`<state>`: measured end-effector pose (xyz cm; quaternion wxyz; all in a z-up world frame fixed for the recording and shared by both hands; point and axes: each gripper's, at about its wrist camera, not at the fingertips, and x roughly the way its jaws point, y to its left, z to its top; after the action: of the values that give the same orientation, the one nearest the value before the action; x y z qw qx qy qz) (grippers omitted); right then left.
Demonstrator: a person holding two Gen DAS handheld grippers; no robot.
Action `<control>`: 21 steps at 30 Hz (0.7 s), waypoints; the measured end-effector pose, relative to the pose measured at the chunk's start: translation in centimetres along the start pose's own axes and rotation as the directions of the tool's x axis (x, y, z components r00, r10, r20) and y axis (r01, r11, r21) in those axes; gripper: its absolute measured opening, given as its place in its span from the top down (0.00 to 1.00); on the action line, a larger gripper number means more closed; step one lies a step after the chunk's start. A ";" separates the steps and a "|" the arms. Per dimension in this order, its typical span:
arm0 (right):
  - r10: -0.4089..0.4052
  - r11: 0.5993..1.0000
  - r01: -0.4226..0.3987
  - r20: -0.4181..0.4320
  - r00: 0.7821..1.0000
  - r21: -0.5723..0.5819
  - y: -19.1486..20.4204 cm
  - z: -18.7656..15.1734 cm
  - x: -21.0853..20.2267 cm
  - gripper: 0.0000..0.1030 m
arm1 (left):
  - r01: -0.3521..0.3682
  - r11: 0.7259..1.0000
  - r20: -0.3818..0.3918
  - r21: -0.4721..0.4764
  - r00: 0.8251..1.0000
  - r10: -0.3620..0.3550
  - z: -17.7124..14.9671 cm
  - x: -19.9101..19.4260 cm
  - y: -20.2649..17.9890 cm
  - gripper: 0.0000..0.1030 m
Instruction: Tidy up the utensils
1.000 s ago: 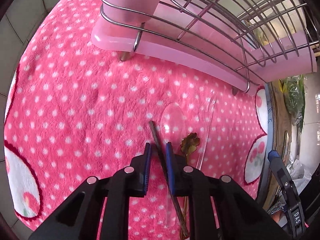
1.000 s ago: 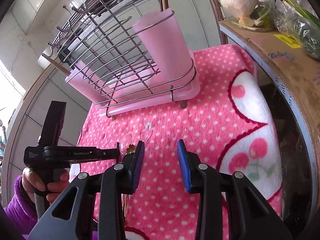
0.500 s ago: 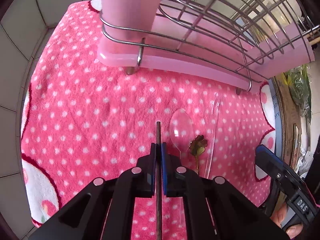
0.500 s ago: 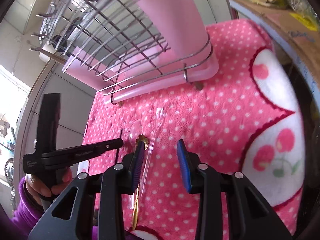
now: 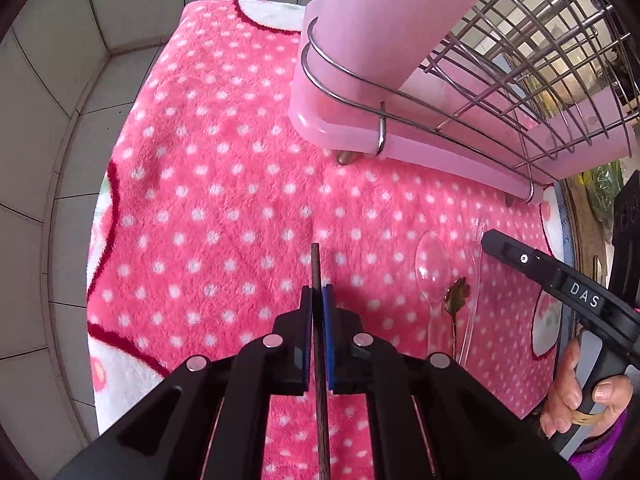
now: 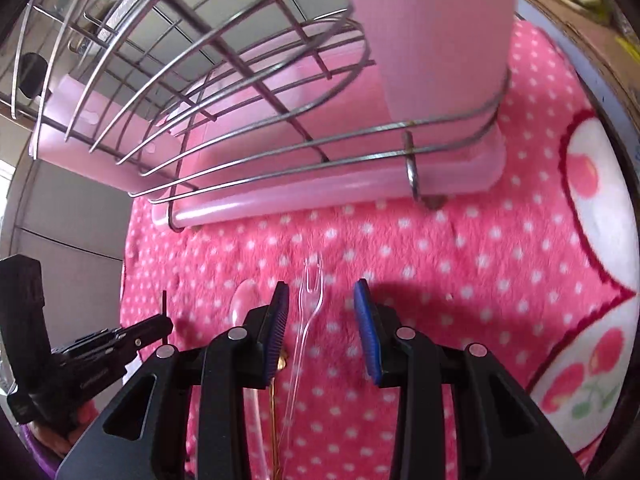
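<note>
Two grippers are showing over a pink dotted towel. One thin brown stick is sitting pinched between the blue pads of the left gripper, whose fingers are squeezing tight on it. It may be a chopstick, but that is hard to tell.

Three more utensils are lying side by side on the towel: one clear spoon, one small gold spoon and one clear fork. The gold one is lying between the two clear ones.

One wire rack on a pink tray is standing at the far side of the towel, with one tall pink cup in its corner.

Lots of bare towel is lying between the rack and the utensils.

The right gripper is holding its fingers wide apart and gripping nothing. The clear fork is lying right between its two blue pads.
</note>
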<state>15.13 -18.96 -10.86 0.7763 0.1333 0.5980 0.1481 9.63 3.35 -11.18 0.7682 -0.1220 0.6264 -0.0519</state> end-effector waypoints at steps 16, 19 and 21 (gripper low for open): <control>-0.021 0.998 0.026 0.084 0.996 -0.052 1.9 -0.5 1.3 0.88 | -0.029 0.997 -0.014 0.066 0.999 0.030 1.7 1.3 -0.6 0.95; 0.024 0.998 -0.016 0.133 0.991 -0.056 1.6 -1.2 -0.5 0.88 | -0.011 0.999 0.012 0.051 1.000 0.010 1.2 1.0 -0.5 0.96; 0.043 0.997 -0.032 0.173 0.984 -0.068 1.5 -1.7 -2.0 0.88 | 0.016 0.999 0.042 0.039 0.999 -0.018 0.8 0.1 -0.1 0.96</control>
<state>12.86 -18.28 -8.93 0.8266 0.1319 0.5200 0.1698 10.48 3.29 -11.09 0.7830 -0.1137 0.6078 -0.0678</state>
